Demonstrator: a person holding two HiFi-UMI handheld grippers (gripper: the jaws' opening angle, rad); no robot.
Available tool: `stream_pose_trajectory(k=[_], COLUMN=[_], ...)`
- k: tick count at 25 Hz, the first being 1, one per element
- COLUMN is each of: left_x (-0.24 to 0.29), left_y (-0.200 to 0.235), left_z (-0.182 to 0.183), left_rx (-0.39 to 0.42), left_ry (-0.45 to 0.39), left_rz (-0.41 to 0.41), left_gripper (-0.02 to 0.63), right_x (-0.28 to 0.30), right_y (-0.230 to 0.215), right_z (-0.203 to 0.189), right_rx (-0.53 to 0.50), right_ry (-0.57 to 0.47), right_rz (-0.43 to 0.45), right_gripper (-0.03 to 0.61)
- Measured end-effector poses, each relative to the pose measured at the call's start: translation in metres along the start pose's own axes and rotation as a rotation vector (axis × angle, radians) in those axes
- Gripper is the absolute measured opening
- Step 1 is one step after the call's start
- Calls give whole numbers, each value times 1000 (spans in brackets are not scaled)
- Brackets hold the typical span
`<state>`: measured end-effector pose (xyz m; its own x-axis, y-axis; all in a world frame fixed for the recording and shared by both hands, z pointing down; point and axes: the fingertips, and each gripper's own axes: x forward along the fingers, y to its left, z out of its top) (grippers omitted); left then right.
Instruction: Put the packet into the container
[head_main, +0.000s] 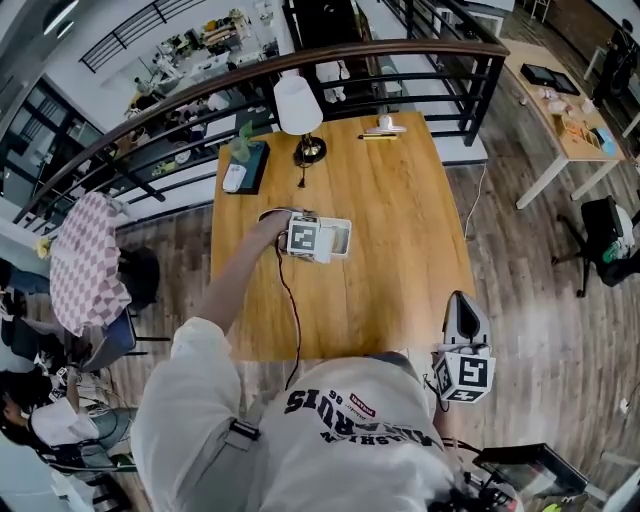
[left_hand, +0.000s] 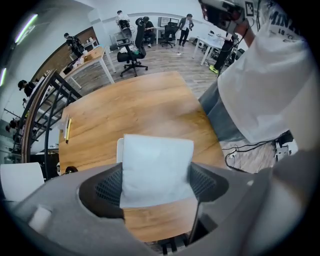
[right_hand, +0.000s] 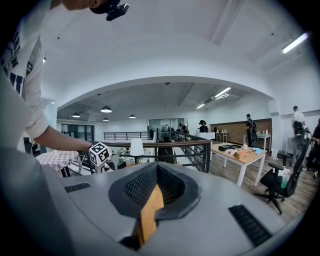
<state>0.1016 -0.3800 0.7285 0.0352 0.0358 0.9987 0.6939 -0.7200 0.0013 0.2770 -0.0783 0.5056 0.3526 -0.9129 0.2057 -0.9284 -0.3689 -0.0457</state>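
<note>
A flat white packet (left_hand: 156, 170) hangs between the wide-set jaws of my left gripper (left_hand: 156, 182), whose pads press on its two sides. The gripper points straight down over the wooden table (left_hand: 140, 105). A narrow white edge (left_hand: 119, 150) shows behind the packet's left side; I cannot tell what it belongs to. In the head view the left gripper (head_main: 320, 240) is over the middle of the table (head_main: 390, 220). My right gripper (head_main: 465, 305) is held level at the table's near right edge. Its jaws (right_hand: 156, 187) are together with nothing between them. I cannot make out a container for certain.
At the table's far end stand a white lamp (head_main: 298, 105), a white remote (head_main: 233, 178) on a dark tray, and a yellow pen (head_main: 378, 136). A dark railing (head_main: 400, 50) runs behind the table. A black cable (head_main: 290, 310) trails from the left gripper across the table.
</note>
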Motion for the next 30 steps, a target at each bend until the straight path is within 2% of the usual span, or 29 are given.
stream_pose_trajectory(k=[3,8,13,16,22,30], left_x=[11,33,43,43,55,88], left_y=[18,44,61,64,66,66], left_z=[-2,-5,-15,-9,-2,4], left_rx=[0,-84,-103,-97,-33,-36], left_ry=[14,0,25,7,30,20], left_rz=[-6,-35,-28,-29,-25,-43], left_gripper=[403,403,403,403,403,403], right_x=[-5,-8,-15,-18,-19,-19], right_y=[-7,-12,-16,-22,-22,-20], right_z=[-3,-6,-8,-11,-13,-16], right_rx=[6,8,15,24,29,29], right_ry=[5,11,22,30,41,60], right_rz=[-27,-48,-68,-87,-97,-100], right_gripper=[8,8,8,8,8,8])
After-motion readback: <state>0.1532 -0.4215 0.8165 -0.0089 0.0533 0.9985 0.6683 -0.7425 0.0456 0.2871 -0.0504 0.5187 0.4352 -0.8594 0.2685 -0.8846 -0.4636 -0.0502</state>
